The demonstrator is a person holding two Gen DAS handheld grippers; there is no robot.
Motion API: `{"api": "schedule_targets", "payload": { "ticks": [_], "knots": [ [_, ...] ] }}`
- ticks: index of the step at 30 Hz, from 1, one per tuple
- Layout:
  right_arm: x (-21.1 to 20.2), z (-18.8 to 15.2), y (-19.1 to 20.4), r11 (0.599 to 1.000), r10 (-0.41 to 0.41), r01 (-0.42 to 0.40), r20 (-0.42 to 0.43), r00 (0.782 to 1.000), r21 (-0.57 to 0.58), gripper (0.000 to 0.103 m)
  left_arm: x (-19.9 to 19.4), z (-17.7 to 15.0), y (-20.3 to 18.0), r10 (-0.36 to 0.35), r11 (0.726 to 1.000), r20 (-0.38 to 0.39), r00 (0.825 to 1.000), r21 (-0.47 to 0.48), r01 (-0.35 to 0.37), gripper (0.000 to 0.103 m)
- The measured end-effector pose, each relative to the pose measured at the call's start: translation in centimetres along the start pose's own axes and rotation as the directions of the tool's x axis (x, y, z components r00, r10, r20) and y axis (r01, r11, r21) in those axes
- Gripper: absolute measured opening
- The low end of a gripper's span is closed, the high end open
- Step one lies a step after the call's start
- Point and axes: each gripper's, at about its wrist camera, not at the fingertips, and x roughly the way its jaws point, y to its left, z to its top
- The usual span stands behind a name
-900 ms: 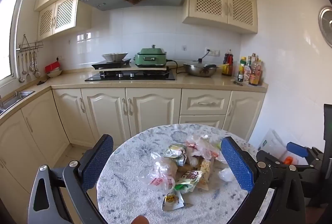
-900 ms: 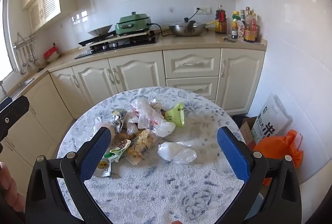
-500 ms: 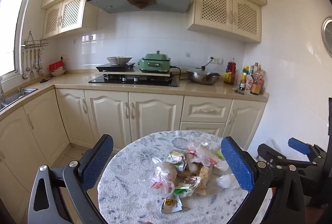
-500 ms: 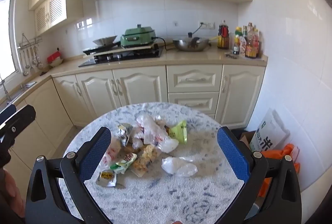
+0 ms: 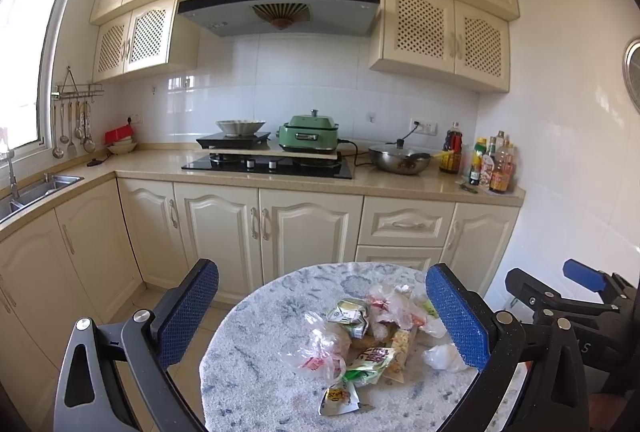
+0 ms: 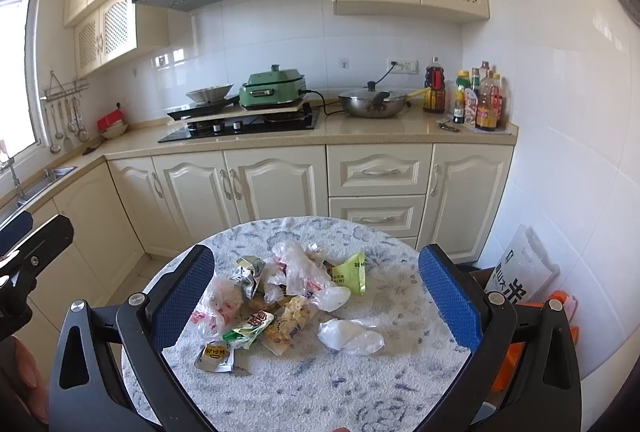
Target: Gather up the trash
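Note:
A heap of trash (image 6: 280, 296) lies on the round marbled table (image 6: 320, 384): crumpled clear bags, snack wrappers, a green packet (image 6: 354, 272), a yellow sachet (image 6: 214, 354) and a loose clear bag (image 6: 350, 336). My right gripper (image 6: 316, 252) hovers above the table's near side, open, with nothing between its blue pads. My left gripper (image 5: 320, 268) is also open and empty, held short of the heap (image 5: 360, 348) from the left. Each gripper shows at the edge of the other's view: the right gripper (image 5: 580, 296) and the left gripper (image 6: 32, 244).
Cream base cabinets (image 6: 280, 184) stand behind the table, under a counter with a hob, a green cooker (image 6: 272, 86), a wok and bottles (image 6: 476, 100). A white sack (image 6: 520, 272) and an orange bag (image 6: 560, 312) sit on the floor at the right. A sink (image 5: 36, 188) is at the left.
Both views have tipped upward and drawn back a little: the table and heap sit lower and smaller, more of the upper cabinets shows. Both grippers stayed open.

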Motion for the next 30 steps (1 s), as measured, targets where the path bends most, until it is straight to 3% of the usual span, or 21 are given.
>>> {"api": "schedule_targets", "payload": {
  "ticks": [18,30],
  "knots": [
    [-0.5,-0.8,-0.7,1.0,-0.013,0.013,0.0,1.0,0.02,0.103,-0.6,-0.1,-0.3,-0.014,1.0,-0.01,1.0,0.011,0.014,0.102],
    [2.2,-2.5,-1.1,1.0,-0.001,0.003,-0.084,0.996,0.027,0.103,2.0,-1.9,0.9,-0.009,1.0,-0.09,0.996,0.014,0.01,0.102]
  ]
}}
